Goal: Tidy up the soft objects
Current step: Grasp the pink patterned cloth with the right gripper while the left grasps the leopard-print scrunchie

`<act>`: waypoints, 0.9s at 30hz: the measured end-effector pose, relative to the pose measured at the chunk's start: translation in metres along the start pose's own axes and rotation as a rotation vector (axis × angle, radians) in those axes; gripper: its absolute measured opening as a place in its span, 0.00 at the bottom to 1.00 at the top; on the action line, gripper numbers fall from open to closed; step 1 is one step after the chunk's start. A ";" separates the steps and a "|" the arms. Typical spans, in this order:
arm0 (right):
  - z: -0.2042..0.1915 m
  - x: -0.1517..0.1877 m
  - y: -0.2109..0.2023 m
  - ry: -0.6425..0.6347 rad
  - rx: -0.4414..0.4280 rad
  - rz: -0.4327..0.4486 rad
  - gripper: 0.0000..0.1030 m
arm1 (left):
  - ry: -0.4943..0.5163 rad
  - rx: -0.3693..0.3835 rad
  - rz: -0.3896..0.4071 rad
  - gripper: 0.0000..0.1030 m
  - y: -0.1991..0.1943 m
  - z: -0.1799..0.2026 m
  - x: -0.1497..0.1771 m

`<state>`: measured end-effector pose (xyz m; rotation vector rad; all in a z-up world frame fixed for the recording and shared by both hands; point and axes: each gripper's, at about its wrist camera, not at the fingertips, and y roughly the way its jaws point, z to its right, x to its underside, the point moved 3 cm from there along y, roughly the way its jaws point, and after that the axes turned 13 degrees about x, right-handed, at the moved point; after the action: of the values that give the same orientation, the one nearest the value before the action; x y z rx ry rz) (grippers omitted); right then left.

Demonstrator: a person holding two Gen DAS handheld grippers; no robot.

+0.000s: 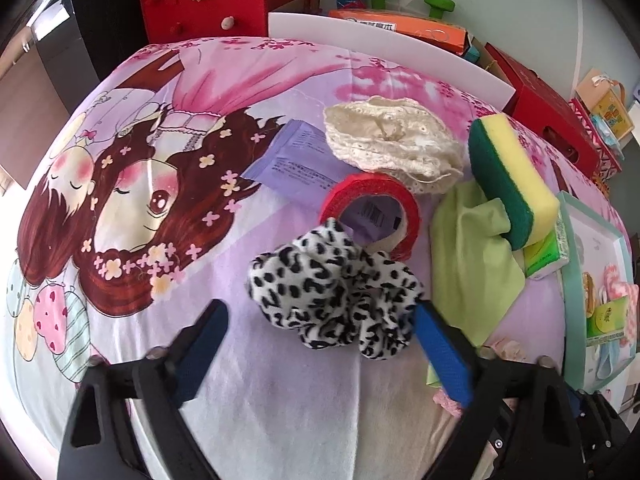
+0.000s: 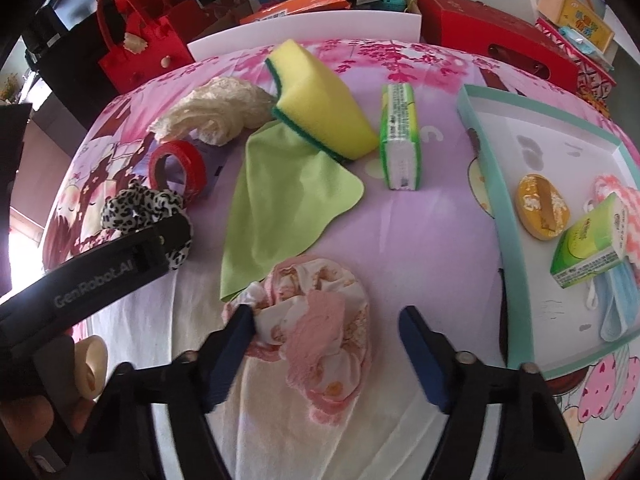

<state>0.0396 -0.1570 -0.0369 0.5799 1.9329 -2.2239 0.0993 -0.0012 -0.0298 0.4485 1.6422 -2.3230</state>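
Note:
My left gripper [image 1: 320,320] is open, its blue fingers on either side of a black-and-white leopard scrunchie [image 1: 336,292] lying on the cartoon bedsheet. The scrunchie also shows in the right wrist view [image 2: 140,208], with the left gripper's body over it. My right gripper [image 2: 328,320] is open around a crumpled pink cloth [image 2: 320,316]. A green cloth [image 2: 280,200], a yellow-green sponge [image 2: 320,104], a cream lace piece [image 2: 216,108], a red tape roll [image 2: 178,170] and a green tissue pack [image 2: 400,140] lie beyond.
A teal-rimmed tray [image 2: 480,152] at the right holds a yellow sponge, a tissue pack, a pink cloth and a blue mask. A purple packet [image 1: 296,160] lies under the tape roll. Red bags and boxes [image 2: 140,40] stand behind the bed.

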 end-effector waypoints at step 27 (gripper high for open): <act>0.010 -0.004 -0.011 0.034 -0.068 0.044 0.27 | -0.023 0.089 0.073 0.23 -0.021 0.003 -0.005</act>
<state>0.0376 -0.1653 -0.0241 0.6472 1.9838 -2.1266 0.0952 0.0032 -0.0088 0.4905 1.4910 -2.3458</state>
